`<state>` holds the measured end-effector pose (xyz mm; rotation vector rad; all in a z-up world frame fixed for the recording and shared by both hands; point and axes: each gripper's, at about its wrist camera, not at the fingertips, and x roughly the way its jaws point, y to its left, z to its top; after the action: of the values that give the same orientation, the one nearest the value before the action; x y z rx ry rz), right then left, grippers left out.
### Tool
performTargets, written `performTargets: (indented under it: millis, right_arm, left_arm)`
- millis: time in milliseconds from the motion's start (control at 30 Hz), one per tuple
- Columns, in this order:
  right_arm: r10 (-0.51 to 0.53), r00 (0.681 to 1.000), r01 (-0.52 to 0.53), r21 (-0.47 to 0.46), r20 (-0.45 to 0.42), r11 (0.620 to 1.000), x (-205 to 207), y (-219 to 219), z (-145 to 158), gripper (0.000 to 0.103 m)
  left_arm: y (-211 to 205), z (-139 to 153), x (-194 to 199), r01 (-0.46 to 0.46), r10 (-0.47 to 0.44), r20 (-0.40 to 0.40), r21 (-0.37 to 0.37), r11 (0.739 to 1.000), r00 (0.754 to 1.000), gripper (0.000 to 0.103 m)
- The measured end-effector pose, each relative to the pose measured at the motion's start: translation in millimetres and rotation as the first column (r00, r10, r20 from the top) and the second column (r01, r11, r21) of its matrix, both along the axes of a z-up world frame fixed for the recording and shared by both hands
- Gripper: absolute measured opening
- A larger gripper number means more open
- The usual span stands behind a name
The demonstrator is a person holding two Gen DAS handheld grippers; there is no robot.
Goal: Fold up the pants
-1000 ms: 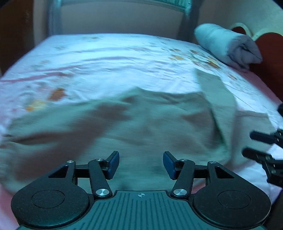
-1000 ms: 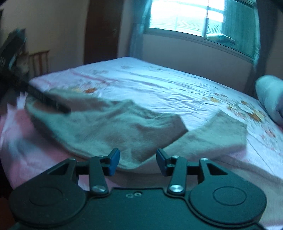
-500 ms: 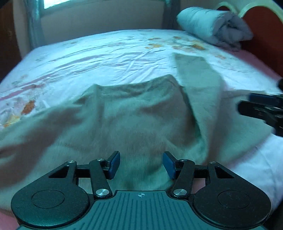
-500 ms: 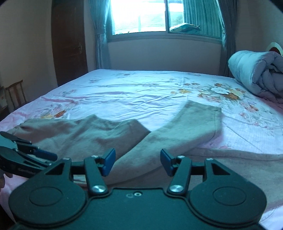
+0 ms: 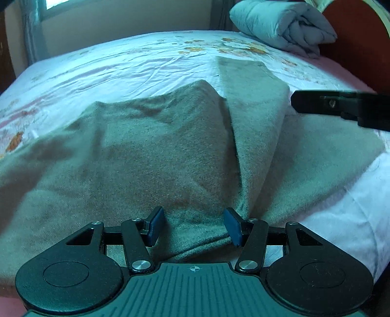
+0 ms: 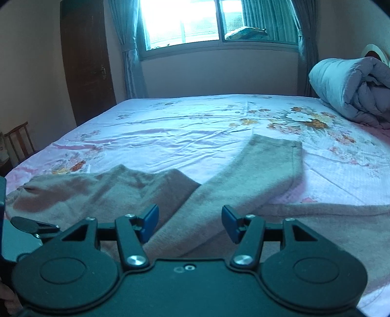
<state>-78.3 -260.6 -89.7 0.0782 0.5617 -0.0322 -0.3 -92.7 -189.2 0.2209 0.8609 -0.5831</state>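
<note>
Grey-brown fleece pants [image 5: 151, 151] lie spread on the bed near its front edge, one leg [image 5: 253, 97] running away toward the pillow end. In the right wrist view the same pants [image 6: 136, 192] show with that leg [image 6: 258, 170] stretched ahead. My left gripper [image 5: 193, 225] is open and empty, low over the pants' near edge. My right gripper [image 6: 190, 223] is open and empty, just above the cloth. The right gripper's black fingers [image 5: 341, 104] show at the right of the left wrist view.
The bed [image 6: 195, 126] has a white floral sheet. A rolled grey duvet [image 6: 353, 90] lies at the far right by the red headboard [image 5: 358, 36]. A dark wooden door [image 6: 85, 63], a window [image 6: 214, 22] and a chair [image 6: 17, 143] stand beyond the bed.
Both grippers have swung round and come in closer and lower over the pants. The pants have settled flat on the bed. Both stay open.
</note>
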Motion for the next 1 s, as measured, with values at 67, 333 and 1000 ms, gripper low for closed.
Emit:
performTargets:
  millis: [67,333,1000]
  right_arm:
    - [0.009,1.000,-0.009,0.001,-0.001,1.000,0.9,4.7,2.1,0.050]
    - [0.002,1.000,-0.002,-0.011,-0.012,1.000,6.7,6.6,6.4,0.050]
    - [-0.126,0.983,0.110,-0.121,-0.131,0.986,87.0,21.0,-2.4,0.051]
  left_arm:
    - [16.2,11.3,5.9,-0.056,0.056,-0.007,-0.057,0.997,0.998,0.054]
    - [140.0,35.9,49.8,-0.403,0.389,0.183,0.041,0.914,0.903,0.055]
    - [224.4,-12.8,73.9,-0.575,0.570,0.083,0.074,0.815,0.818,0.054]
